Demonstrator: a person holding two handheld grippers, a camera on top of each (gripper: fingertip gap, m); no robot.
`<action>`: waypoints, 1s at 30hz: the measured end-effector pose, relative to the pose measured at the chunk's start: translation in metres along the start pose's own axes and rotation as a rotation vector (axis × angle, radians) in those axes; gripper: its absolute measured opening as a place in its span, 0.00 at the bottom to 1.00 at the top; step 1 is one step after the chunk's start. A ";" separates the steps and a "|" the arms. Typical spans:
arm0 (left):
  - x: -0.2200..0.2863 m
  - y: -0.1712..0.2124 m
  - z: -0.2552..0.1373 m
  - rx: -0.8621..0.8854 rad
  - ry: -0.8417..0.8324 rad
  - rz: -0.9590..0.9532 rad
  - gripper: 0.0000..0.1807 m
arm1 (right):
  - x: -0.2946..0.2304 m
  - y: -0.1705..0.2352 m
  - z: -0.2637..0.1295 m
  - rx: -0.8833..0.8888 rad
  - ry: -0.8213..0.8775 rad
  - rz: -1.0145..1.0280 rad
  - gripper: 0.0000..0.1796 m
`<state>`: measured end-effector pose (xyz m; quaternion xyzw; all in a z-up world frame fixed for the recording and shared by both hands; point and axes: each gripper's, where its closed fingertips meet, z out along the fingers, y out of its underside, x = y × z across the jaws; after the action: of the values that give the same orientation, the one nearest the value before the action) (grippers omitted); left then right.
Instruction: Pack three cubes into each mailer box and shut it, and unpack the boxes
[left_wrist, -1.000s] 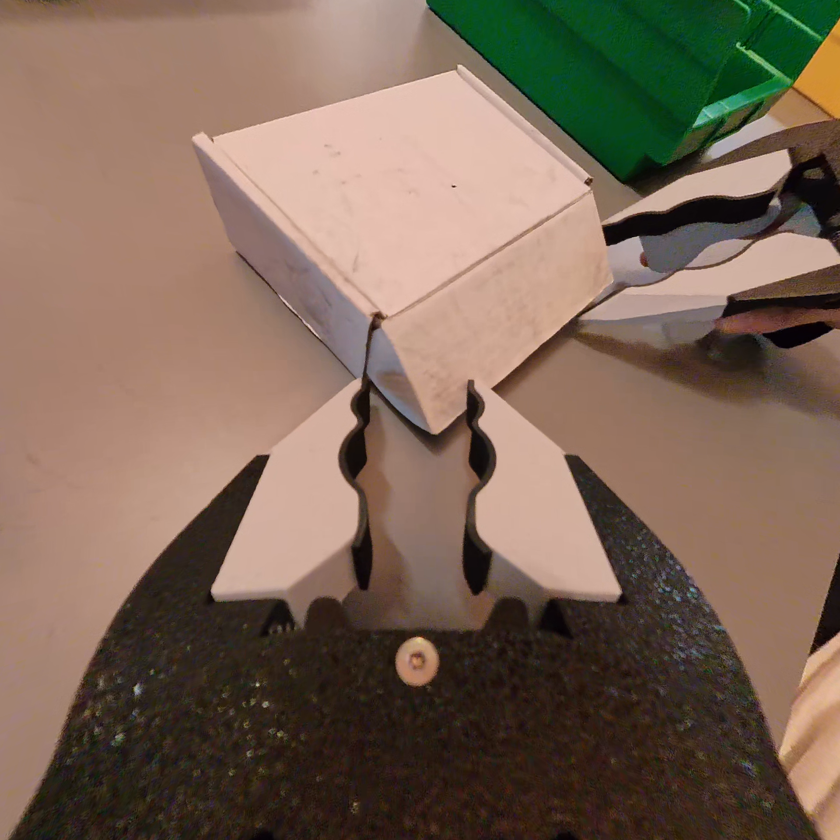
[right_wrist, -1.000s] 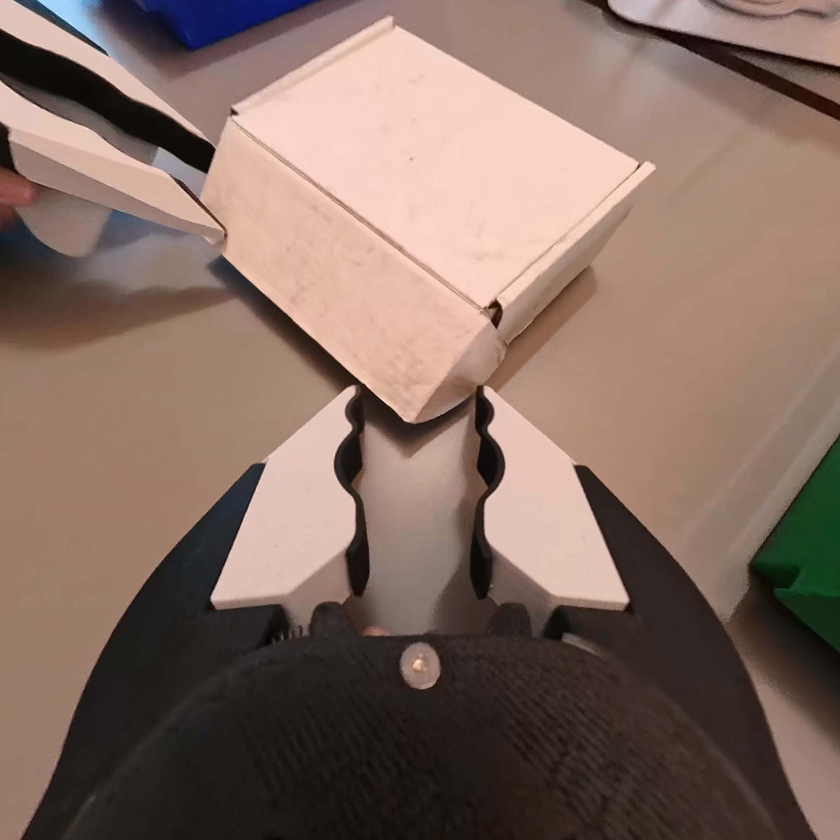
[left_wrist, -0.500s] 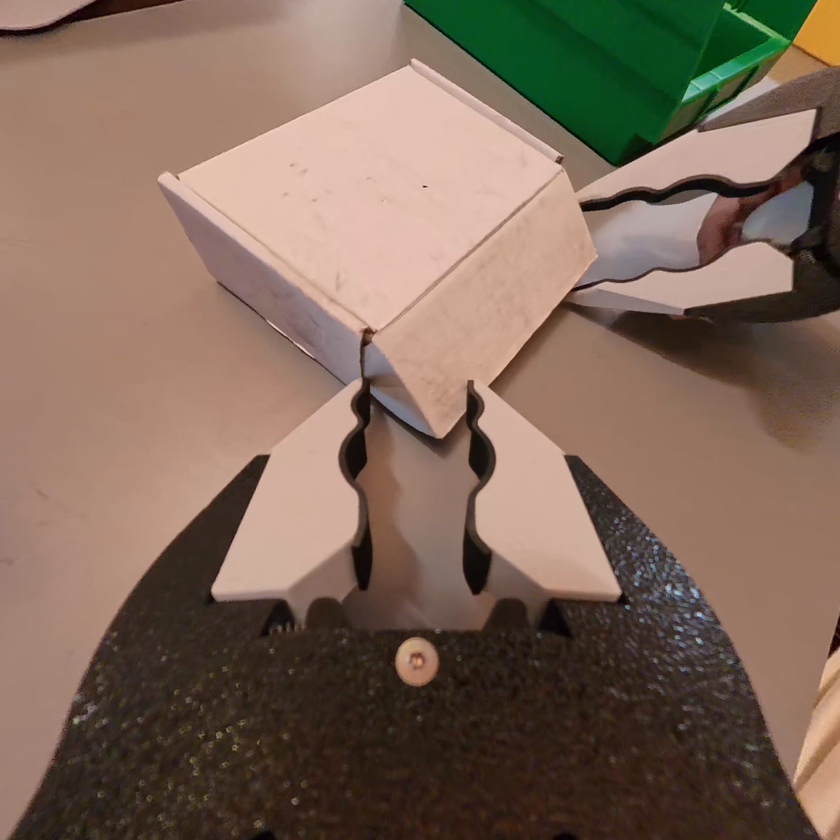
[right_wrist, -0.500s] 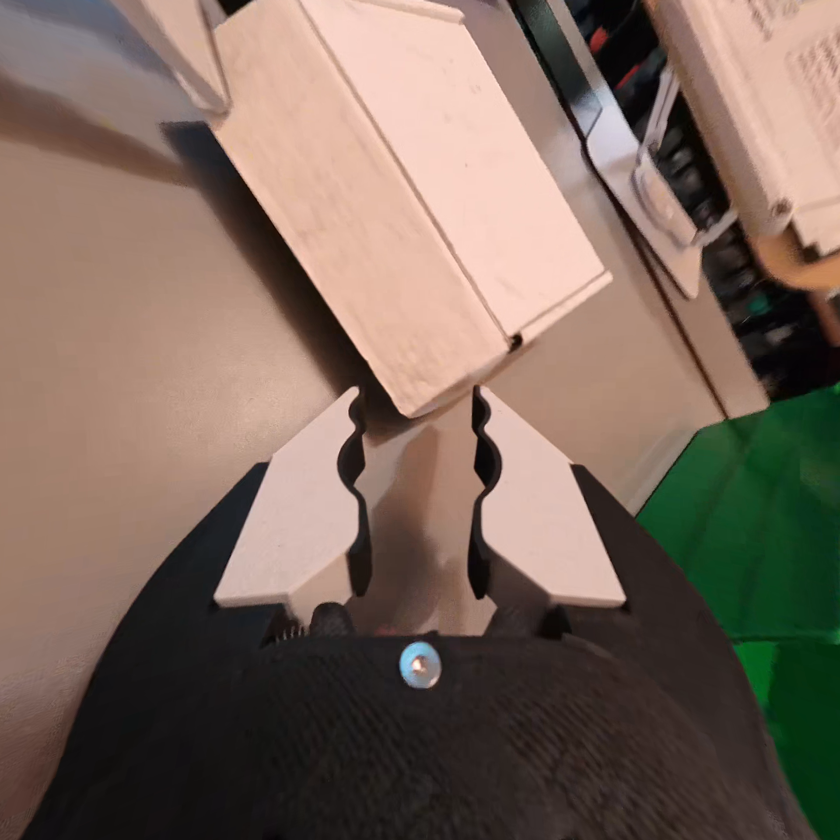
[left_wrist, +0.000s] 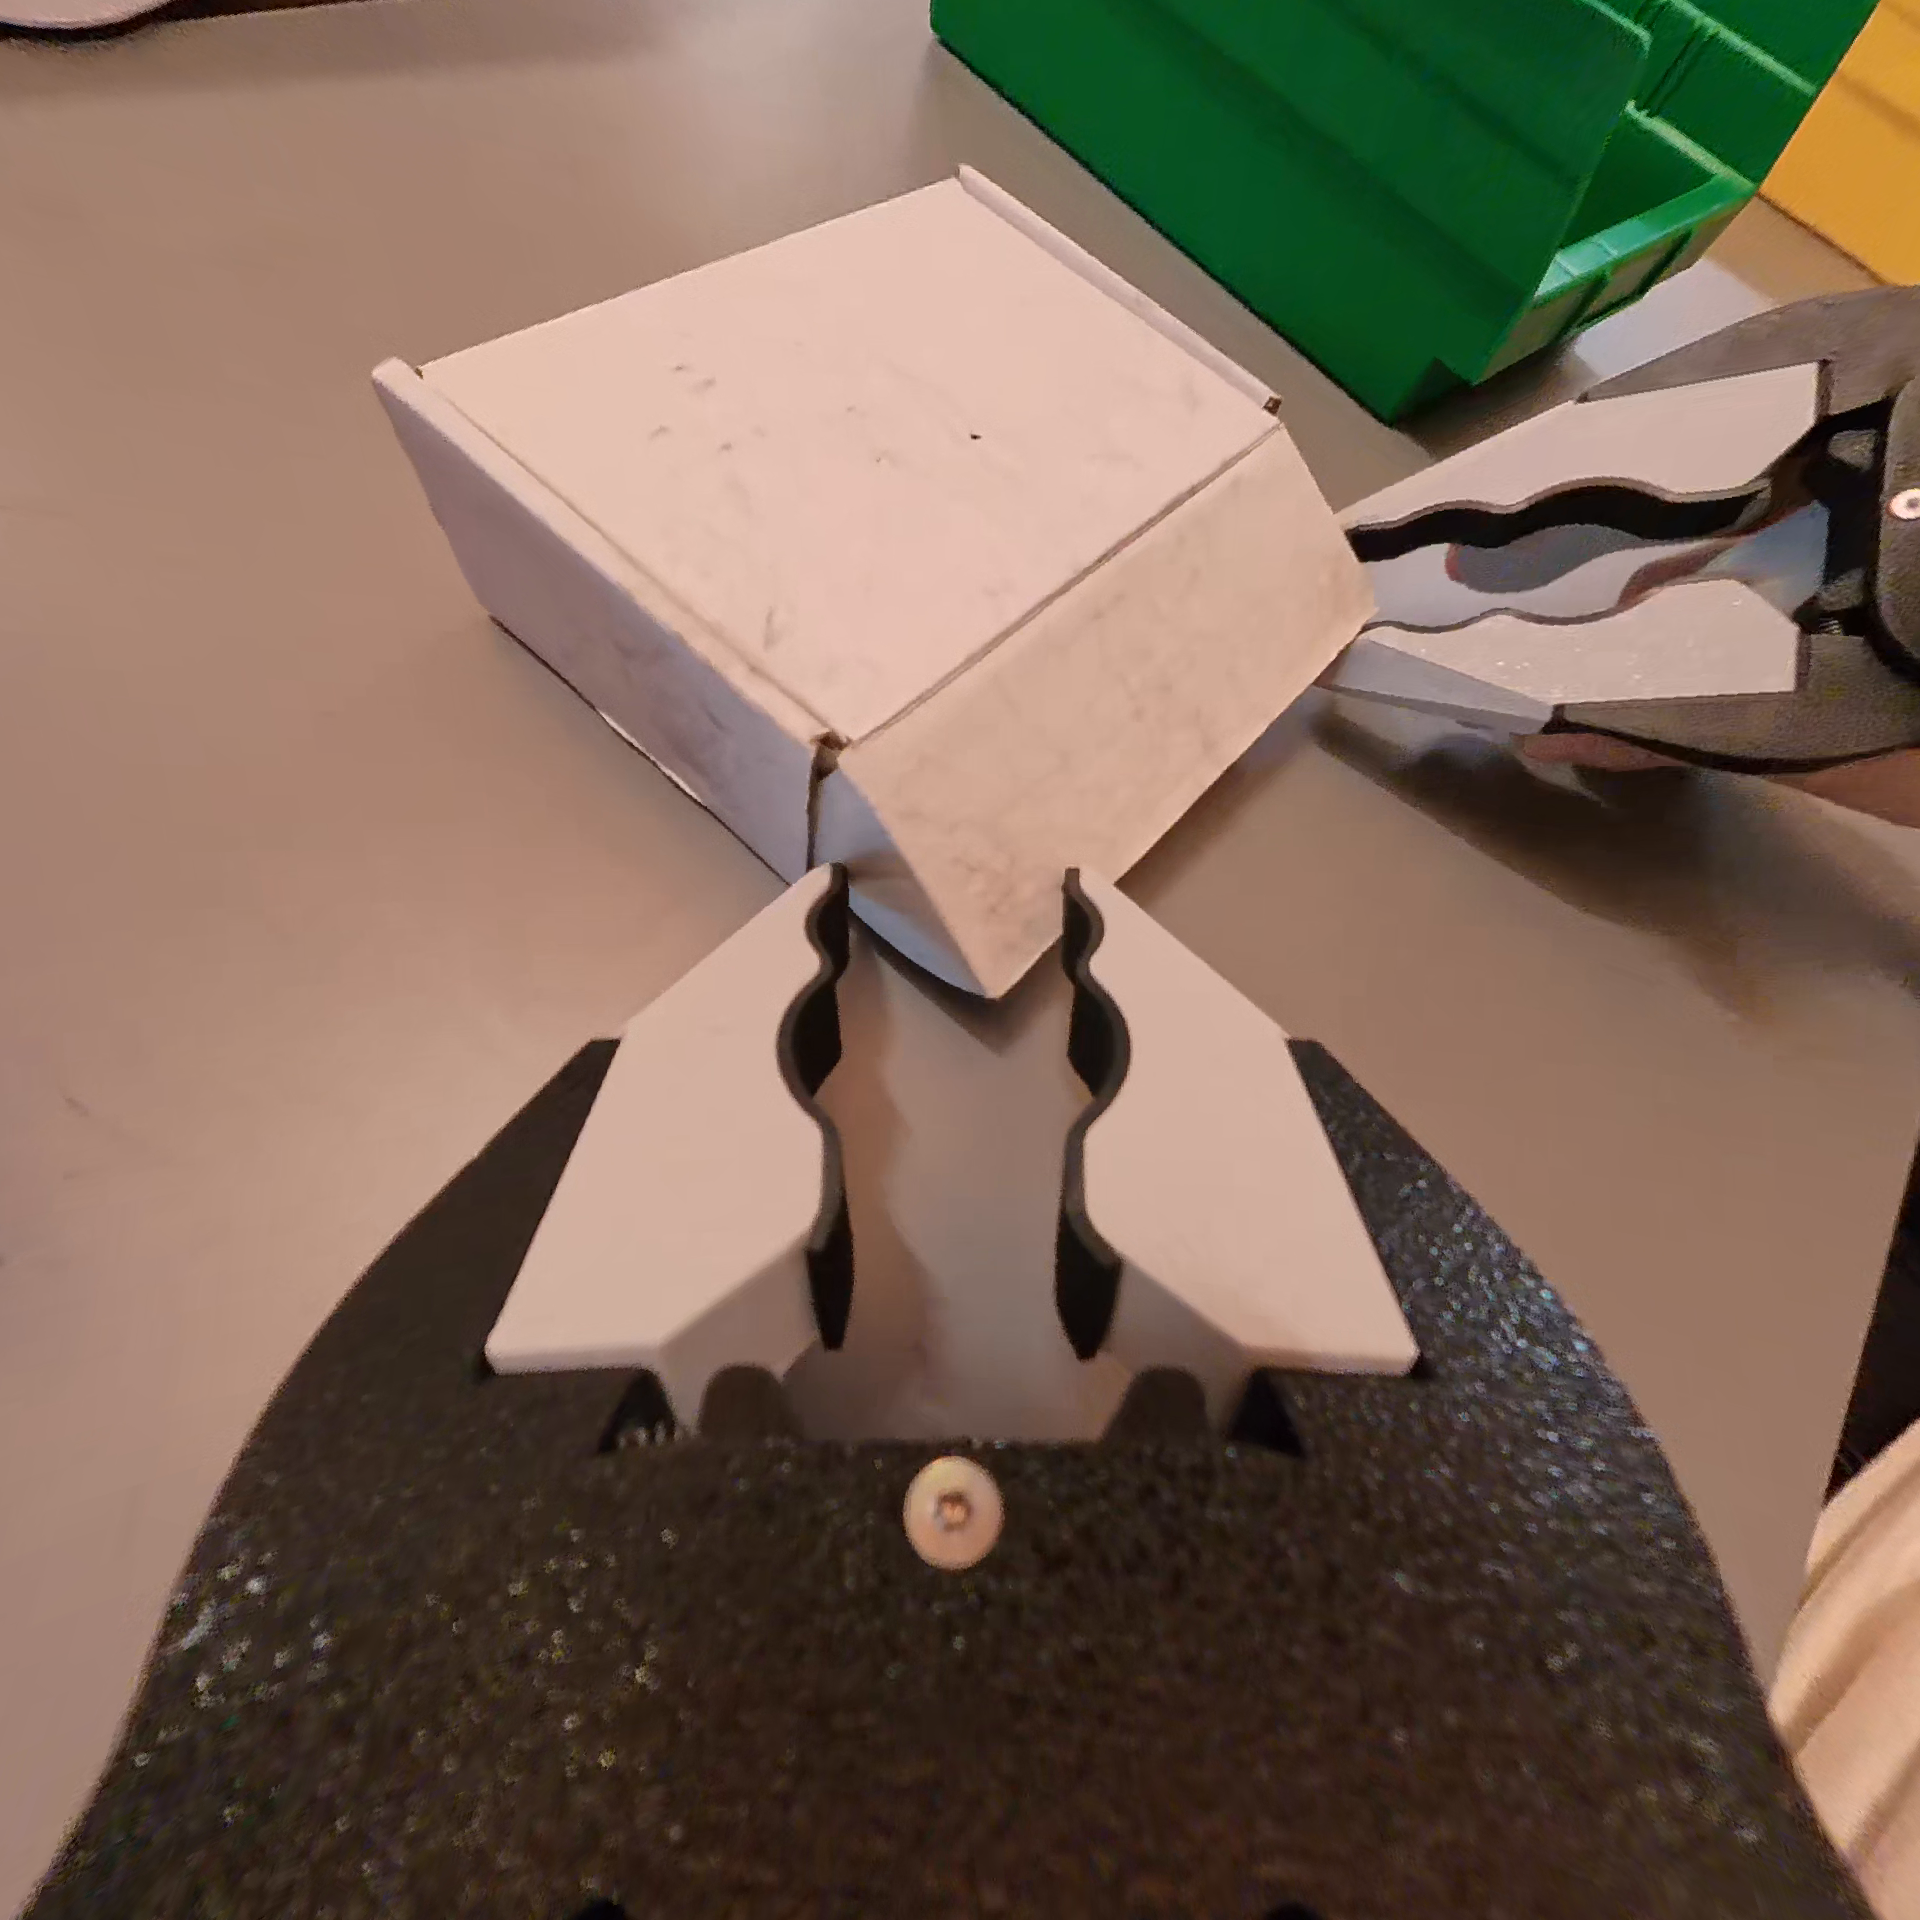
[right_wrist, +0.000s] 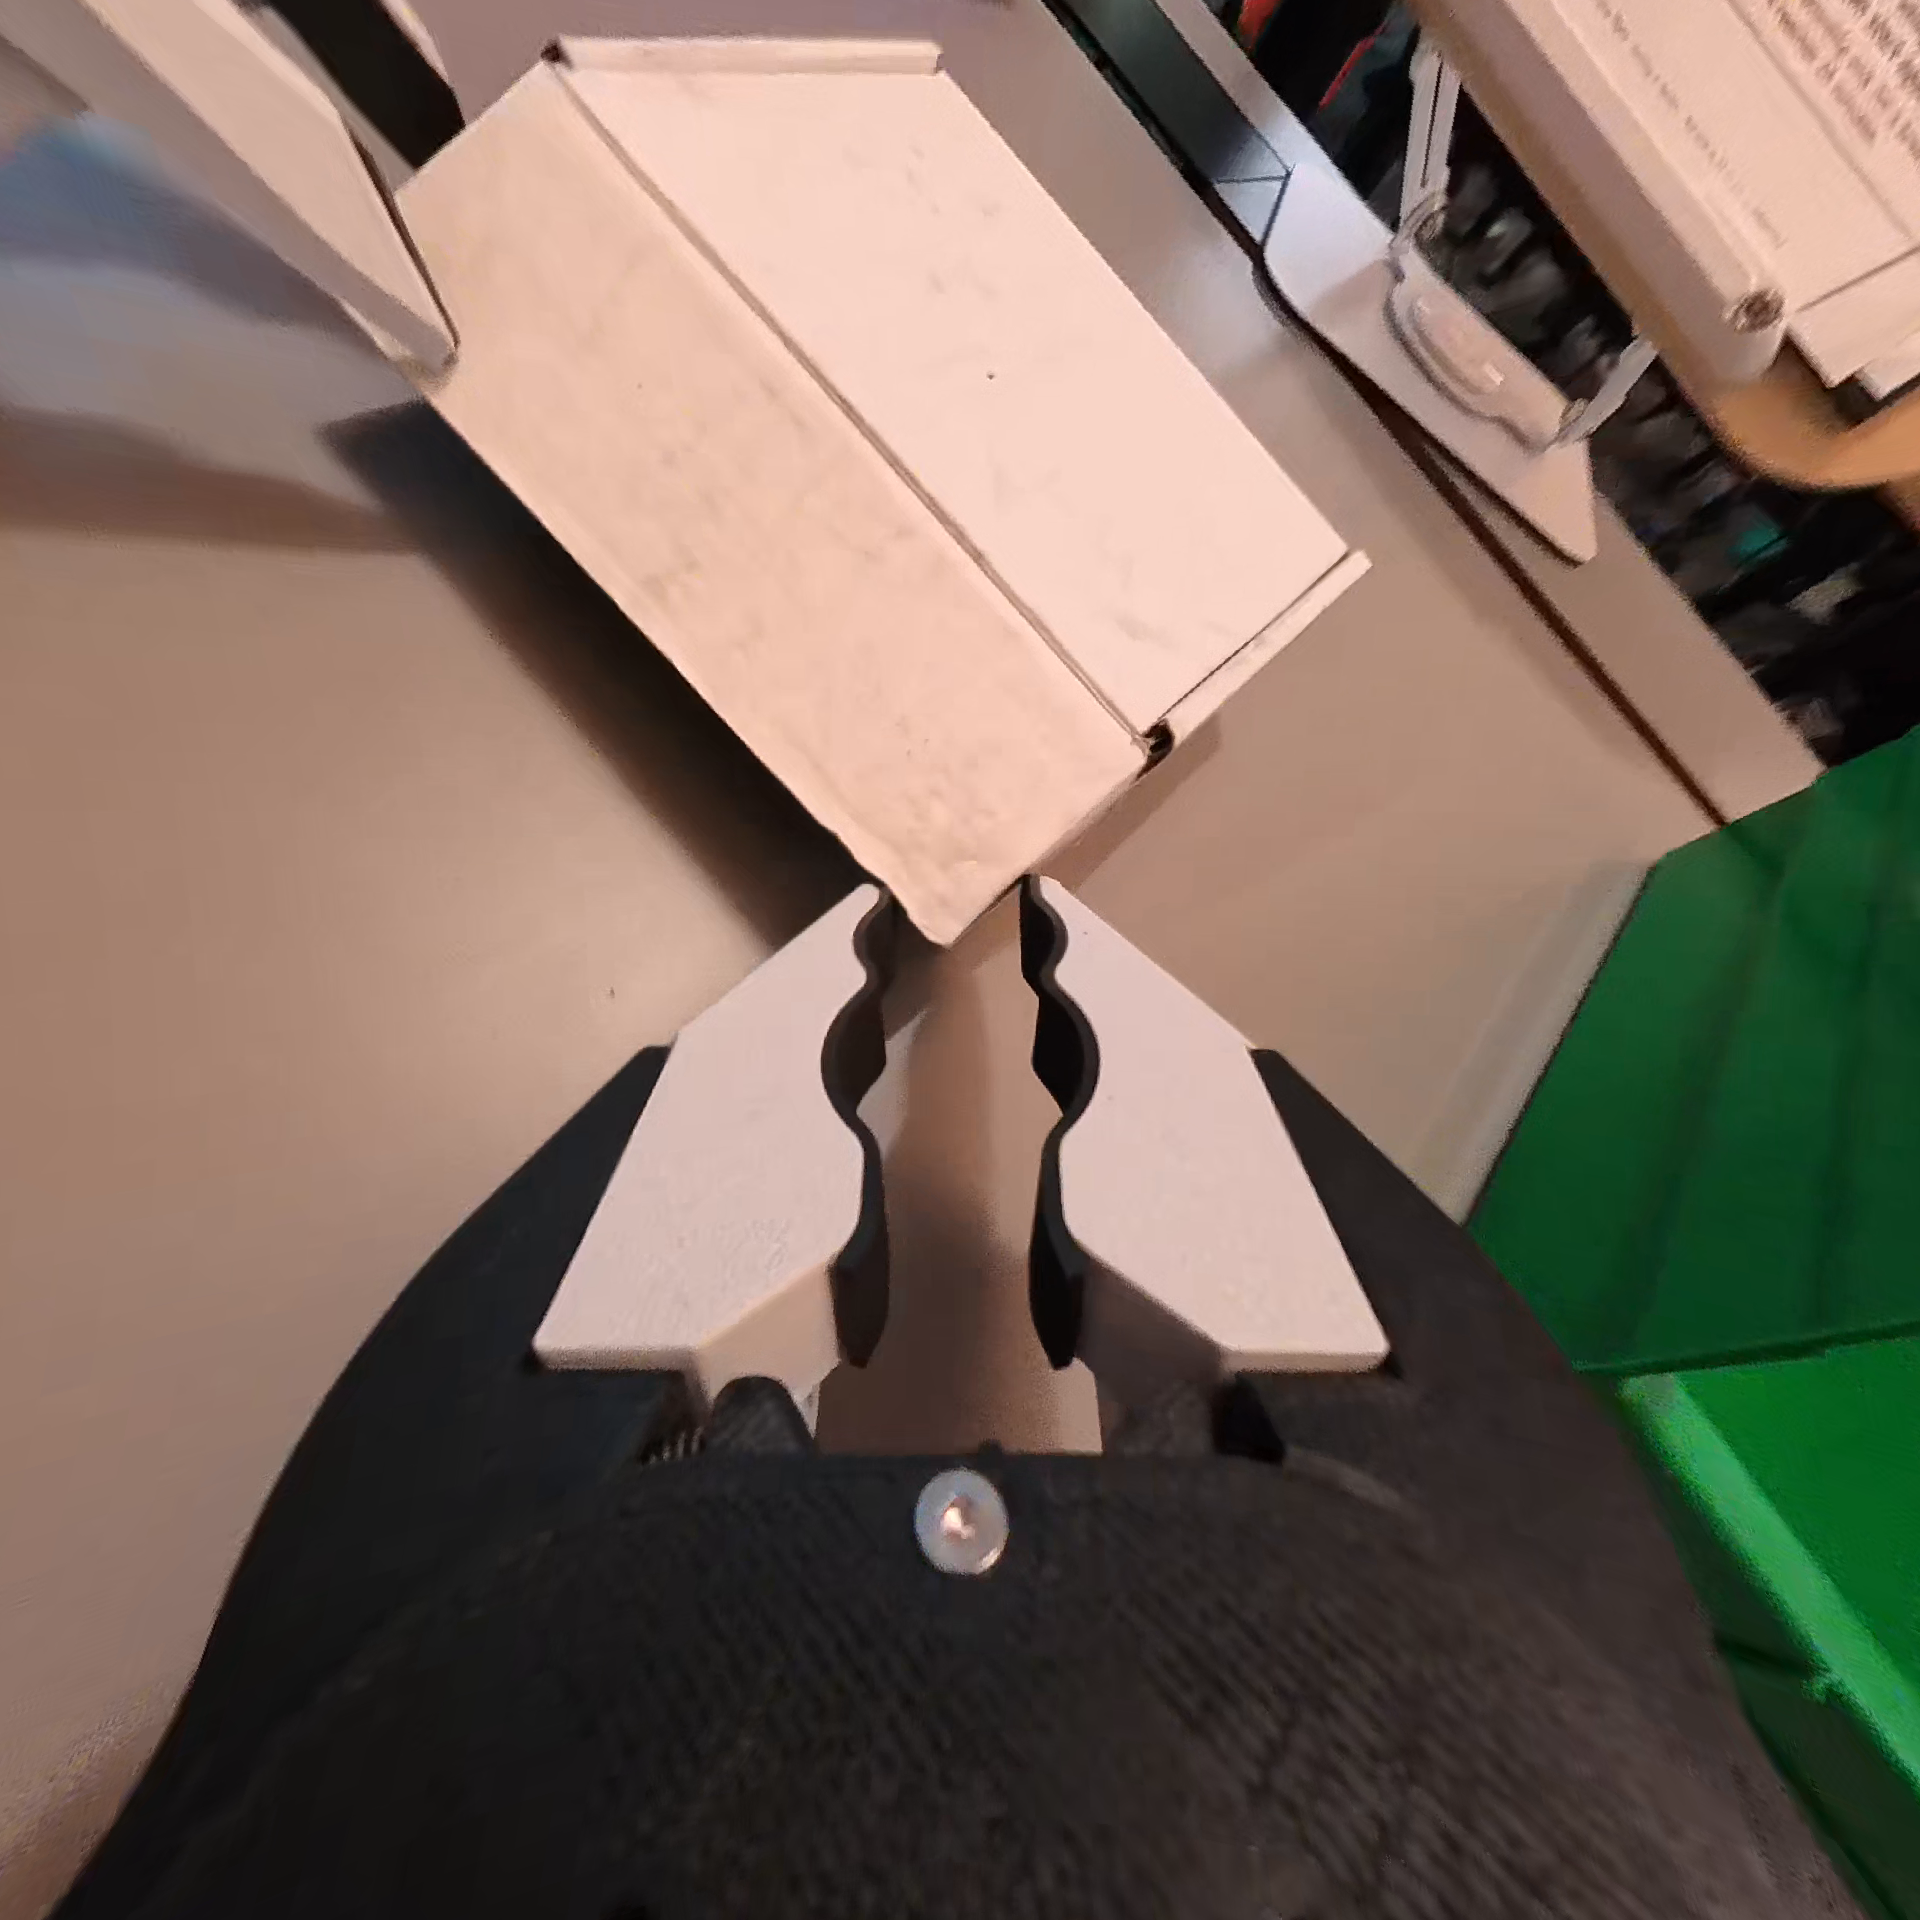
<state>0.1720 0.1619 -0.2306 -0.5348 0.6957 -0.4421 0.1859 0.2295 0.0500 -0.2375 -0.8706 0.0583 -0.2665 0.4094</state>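
Left gripper fingers parted around mailer box corner, right gripper likewise parted.

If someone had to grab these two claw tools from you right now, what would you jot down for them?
Left gripper: open, a lower corner of the white mailer box between its fingertips, not clamped.
Right gripper: open, at the opposite corner of the front face.
Box: on the grey table, lid shut. Green bin behind it.
Done: this box looks closed.
Left: contents can't be seen; no cubes or other boxes in view.
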 end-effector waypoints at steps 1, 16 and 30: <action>0.000 -0.001 -0.001 0.008 0.006 -0.010 0.21 | -0.001 -0.002 -0.001 0.008 -0.025 0.042 0.12; -0.008 0.000 -0.004 -0.008 -0.030 0.059 0.26 | -0.005 -0.010 -0.013 0.088 -0.242 0.228 0.37; -0.028 -0.014 -0.004 -0.011 0.188 0.302 0.41 | 0.014 -0.012 0.011 0.023 -0.390 0.251 0.55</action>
<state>0.1874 0.1879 -0.2233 -0.3814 0.7848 -0.4535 0.1814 0.2456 0.0608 -0.2279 -0.8868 0.0828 -0.0409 0.4527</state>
